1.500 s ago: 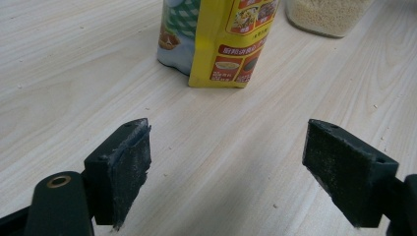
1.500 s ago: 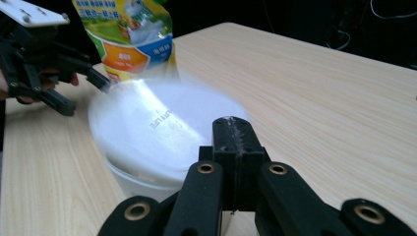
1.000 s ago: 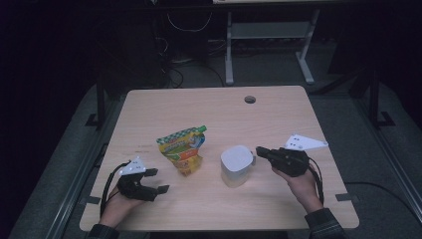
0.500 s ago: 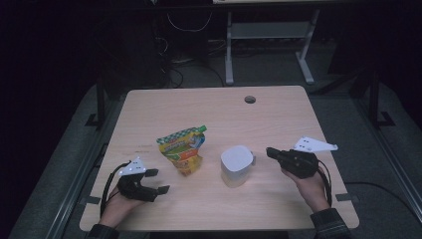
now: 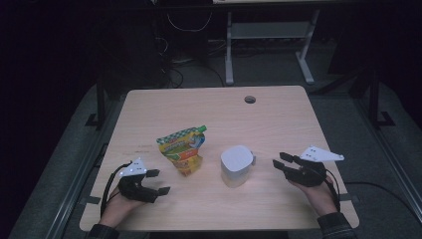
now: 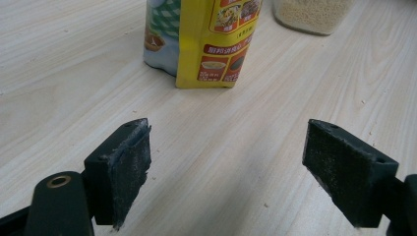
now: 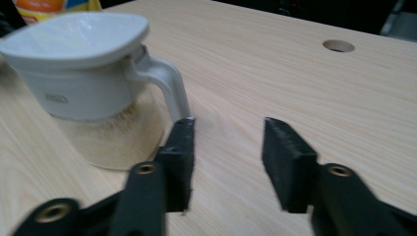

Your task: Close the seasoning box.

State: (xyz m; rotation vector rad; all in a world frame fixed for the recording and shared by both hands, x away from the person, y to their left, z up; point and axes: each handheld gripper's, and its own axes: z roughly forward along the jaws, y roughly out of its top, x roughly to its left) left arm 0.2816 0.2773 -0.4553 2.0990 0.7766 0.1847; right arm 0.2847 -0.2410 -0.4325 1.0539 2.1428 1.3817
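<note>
On the bench [image 5: 278,114], both grippers' jaws gape empty: left gripper [image 6: 226,162] facing the pouch [image 6: 206,39], right gripper [image 7: 226,147] beside the jar [image 7: 83,83].

The middle of the desk [image 5: 149,114] is blocked by a yellow pouch [image 5: 183,149] and, just to its right, a lidded white container [image 5: 237,165]; a narrow gap is left between them. Bare wood is seen along the far edge, broken by one cable hole [image 5: 250,99], and along both side edges and near corners.
</note>
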